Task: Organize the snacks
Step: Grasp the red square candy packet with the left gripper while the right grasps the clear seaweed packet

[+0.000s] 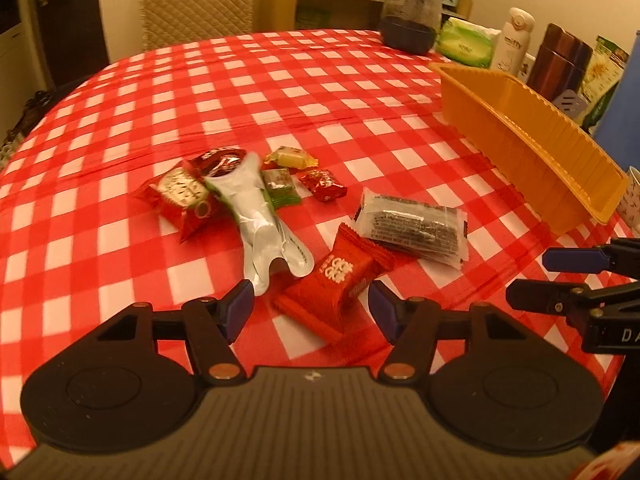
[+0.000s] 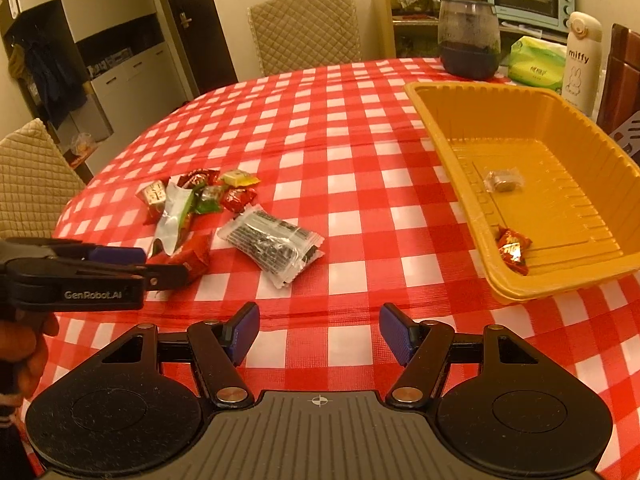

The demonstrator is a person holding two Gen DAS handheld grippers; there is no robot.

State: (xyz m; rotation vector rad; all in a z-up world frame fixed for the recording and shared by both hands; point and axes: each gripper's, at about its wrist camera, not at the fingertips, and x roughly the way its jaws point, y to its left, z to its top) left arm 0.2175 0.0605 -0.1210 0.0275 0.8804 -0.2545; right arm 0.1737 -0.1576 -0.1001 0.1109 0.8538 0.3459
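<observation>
The left gripper (image 1: 310, 306) is released, its jaws straddling the red pack (image 1: 334, 280) on the cloth without pressing it. Best to settle lower, centre the pack, then clench gently. The right gripper (image 2: 319, 332) hangs released and empty near the tray (image 2: 452, 136).

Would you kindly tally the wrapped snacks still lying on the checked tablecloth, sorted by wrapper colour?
Red wrappers: 4
Green wrapper: 1
Yellow wrapper: 1
White pouch: 1
Clear-and-black pack: 1
Total: 8
</observation>
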